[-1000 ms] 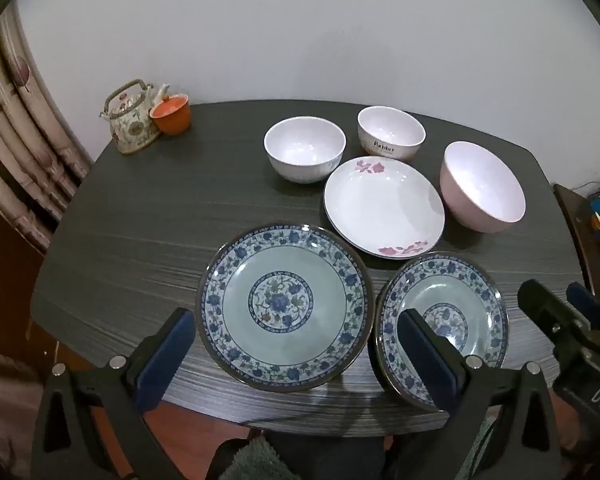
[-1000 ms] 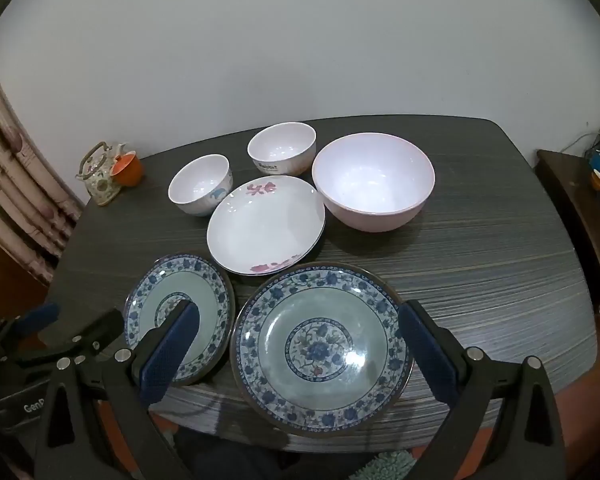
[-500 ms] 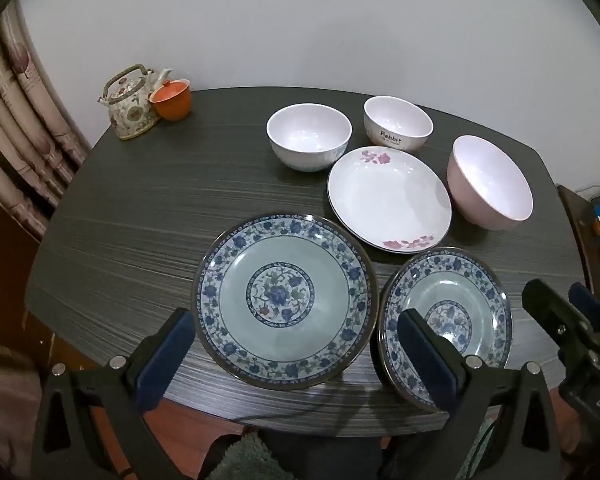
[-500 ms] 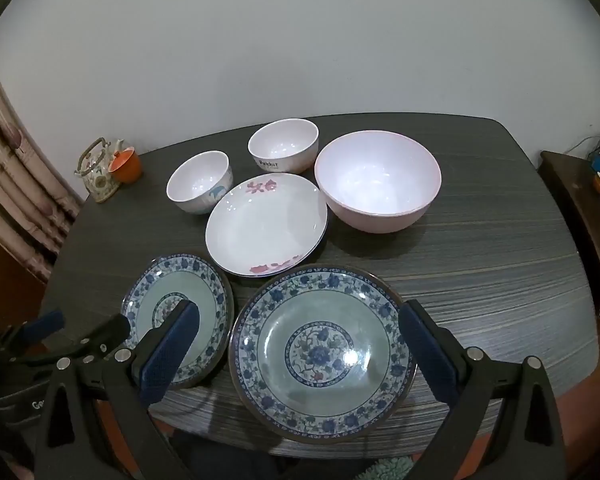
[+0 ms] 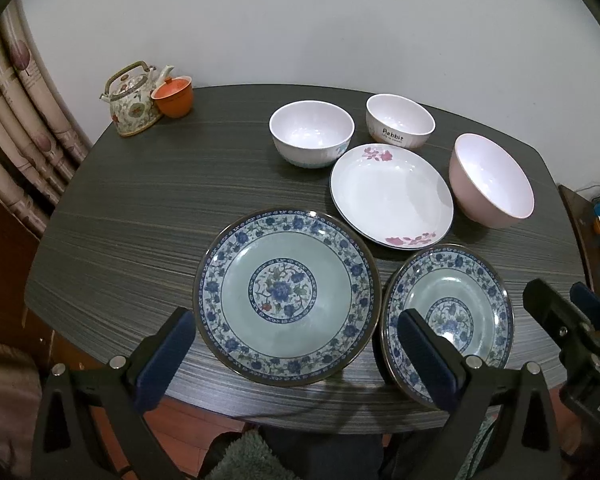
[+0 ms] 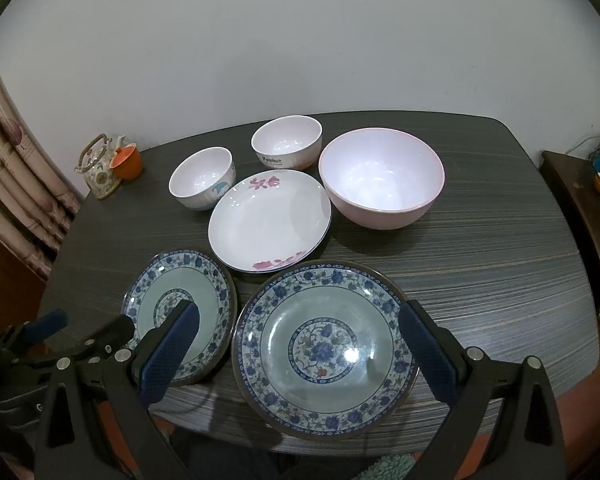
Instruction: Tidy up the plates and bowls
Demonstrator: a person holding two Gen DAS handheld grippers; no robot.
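Home dining corner, not a lab. Dark wood-grain counter (image 5: 148, 216) pushed against a plain white wall (image 5: 300, 20), rounded corners. Patterned fabric curtain (image 5: 16, 128) hangs off the counter's far-left corner. Floral teapot (image 5: 132, 100) and orange lidded cup (image 5: 174, 96) sit at that same far-left corner. Mixed household crockery across the middle: blue floral plates (image 5: 288, 296), white plate with pink flowers (image 5: 392, 196), bowl printed "Rabbit" (image 5: 400, 126). Dark wooden side cabinet (image 6: 580, 216) past the right edge. Reddish floor (image 5: 204, 420) visible under the near edge.
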